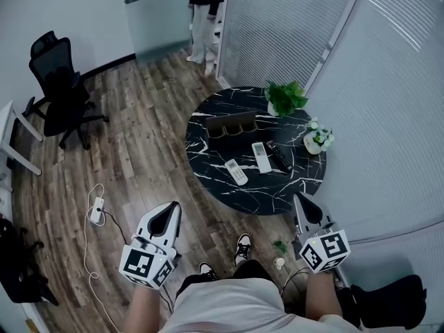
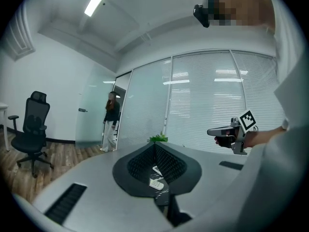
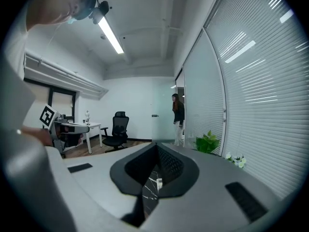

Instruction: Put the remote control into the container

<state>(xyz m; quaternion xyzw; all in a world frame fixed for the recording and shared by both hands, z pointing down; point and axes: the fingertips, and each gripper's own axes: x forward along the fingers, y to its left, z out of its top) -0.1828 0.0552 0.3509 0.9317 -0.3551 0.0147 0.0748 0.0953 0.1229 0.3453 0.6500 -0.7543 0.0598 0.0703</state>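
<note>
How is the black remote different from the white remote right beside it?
The black remote is dark; the white remote is pale. The black remote sits nearer the flower pot, the white remote nearer the table's middle. Both lie flat on the table, outside the container.

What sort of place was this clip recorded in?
Probably an office lounge or meeting corner: a black mesh swivel office chair on wood-plank flooring, long runs of white slatted blinds, and a round black marble-look table.
</note>
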